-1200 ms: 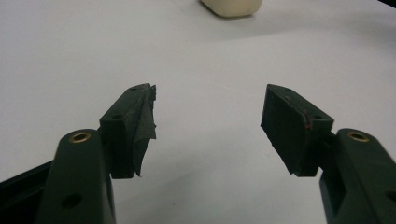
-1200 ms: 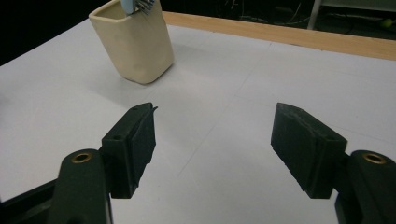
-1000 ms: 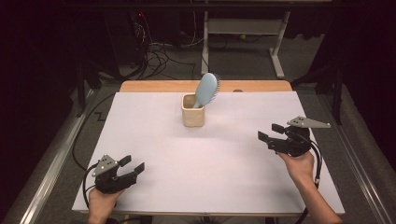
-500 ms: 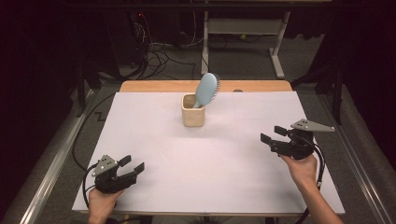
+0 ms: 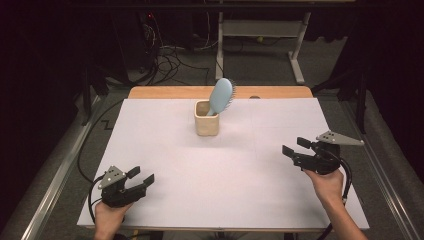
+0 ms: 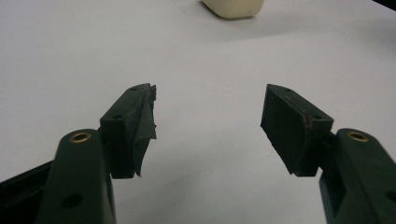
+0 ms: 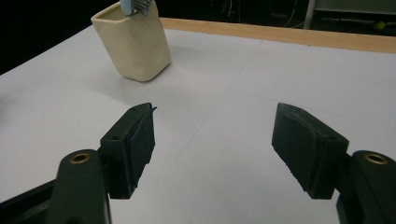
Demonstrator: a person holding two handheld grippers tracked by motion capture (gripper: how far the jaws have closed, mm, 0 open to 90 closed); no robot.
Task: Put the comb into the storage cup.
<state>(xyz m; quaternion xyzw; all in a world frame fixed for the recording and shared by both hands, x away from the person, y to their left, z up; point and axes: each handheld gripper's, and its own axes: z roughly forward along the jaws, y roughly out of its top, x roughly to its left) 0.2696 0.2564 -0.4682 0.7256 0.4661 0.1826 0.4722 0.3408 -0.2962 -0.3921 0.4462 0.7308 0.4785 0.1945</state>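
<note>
A cream square cup (image 5: 206, 118) stands at the back middle of the white table (image 5: 165, 150), with a light blue hairbrush (image 5: 220, 96) leaning out of it, head up. The cup (image 7: 133, 42) sits ahead and to the left in the right gripper view; its base (image 6: 232, 6) shows at the top of the left gripper view. My left gripper (image 5: 141, 180) rests low at the front left, open and empty (image 6: 208, 121). My right gripper (image 5: 295, 147) hovers at the right side, jaws apart with nothing between them (image 7: 215, 140), pointing toward the cup.
A wooden strip (image 5: 175, 92) runs along the table's far edge. Beyond it lie floor cables (image 5: 170, 55) and a metal desk frame (image 5: 260, 30). A metal rail (image 5: 55, 180) runs along the left side of the table.
My right gripper has drifted a little down and toward the front of the table. The left gripper, cup and brush stay where they were.
</note>
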